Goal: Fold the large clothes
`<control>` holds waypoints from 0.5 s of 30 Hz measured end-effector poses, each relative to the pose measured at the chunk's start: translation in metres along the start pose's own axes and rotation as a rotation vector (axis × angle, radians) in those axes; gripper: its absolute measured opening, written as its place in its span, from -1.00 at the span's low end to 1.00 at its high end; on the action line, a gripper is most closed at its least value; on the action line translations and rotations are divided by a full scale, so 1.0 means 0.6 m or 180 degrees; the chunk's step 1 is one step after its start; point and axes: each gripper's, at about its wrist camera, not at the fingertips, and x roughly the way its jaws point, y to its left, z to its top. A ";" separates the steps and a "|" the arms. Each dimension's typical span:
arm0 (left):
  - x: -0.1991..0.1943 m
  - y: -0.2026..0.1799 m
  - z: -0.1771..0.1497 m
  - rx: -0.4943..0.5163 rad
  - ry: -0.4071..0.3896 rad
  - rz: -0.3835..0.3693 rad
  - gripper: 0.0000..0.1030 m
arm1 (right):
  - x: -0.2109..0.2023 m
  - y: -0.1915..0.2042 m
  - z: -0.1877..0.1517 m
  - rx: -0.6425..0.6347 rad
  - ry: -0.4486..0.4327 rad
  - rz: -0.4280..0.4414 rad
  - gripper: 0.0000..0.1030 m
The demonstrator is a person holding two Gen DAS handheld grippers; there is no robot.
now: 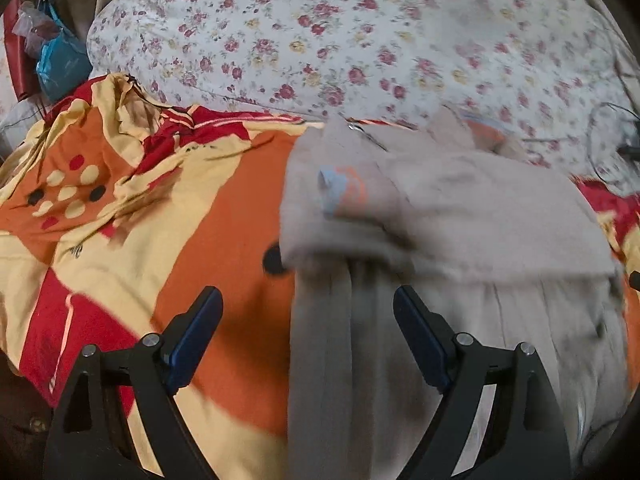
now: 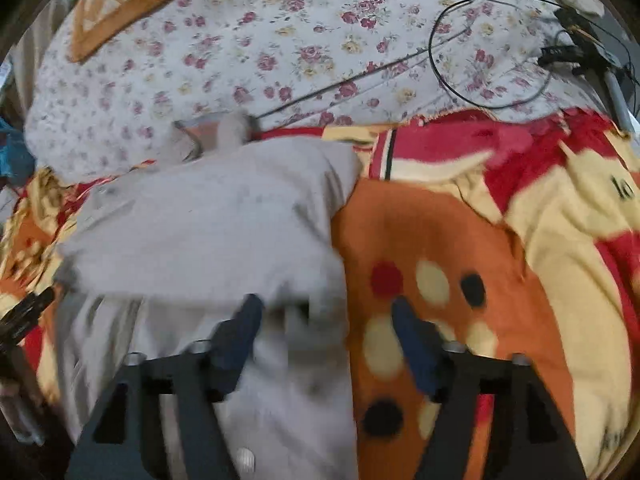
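A floral bedsheet (image 1: pixel 360 40) covers the far part of the bed; nearer the cameras lies an orange, yellow and red patterned blanket (image 1: pixel 132 216), and on the blanket rests the grey garment (image 1: pixel 460 216), partly folded, its upper layer doubled over a lower, pleated part. The garment's far edge reaches the seam between blanket and floral sheet; its left and right edges are bordered by bare blanket. No container is identifiable; a blue bag (image 1: pixel 60 60) lies left of the garment beyond the bed's edge, contents indistinct. The left gripper (image 1: pixel 308 300) hangs above the garment's left edge with its jaws wide apart, nothing between the pads. The right gripper (image 2: pixel 326 308) stands over the garment's right edge with jaws apart; a fold of grey cloth lies between them, but blur hides whether either pad touches it. A black cable (image 2: pixel 480 48) loops on the sheet, beyond the garment to its right.
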 end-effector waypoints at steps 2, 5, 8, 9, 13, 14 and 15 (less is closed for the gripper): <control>-0.016 0.004 -0.023 0.0025 0.0041 -0.0096 0.70 | -0.020 -0.004 -0.036 -0.0094 0.0112 0.0055 0.39; -0.032 0.010 -0.058 0.0039 0.0127 -0.0149 0.70 | -0.030 -0.014 -0.090 -0.0125 0.0237 0.0074 0.39; -0.048 0.014 -0.086 0.0093 0.0121 -0.0103 0.70 | -0.035 -0.024 -0.130 -0.0067 0.0303 0.0165 0.40; -0.053 0.015 -0.094 0.0115 0.0098 -0.0057 0.70 | -0.034 -0.029 -0.139 -0.0045 0.0311 0.0211 0.40; -0.064 0.021 -0.109 0.0116 0.0085 -0.0007 0.70 | -0.021 -0.022 -0.150 -0.0059 0.0336 0.0241 0.40; -0.068 0.025 -0.112 0.0096 0.0082 -0.0017 0.70 | -0.020 -0.015 -0.151 -0.0096 0.0323 0.0205 0.40; -0.071 0.027 -0.115 0.0078 0.0076 -0.0025 0.70 | -0.023 -0.010 -0.155 -0.0114 0.0314 0.0204 0.40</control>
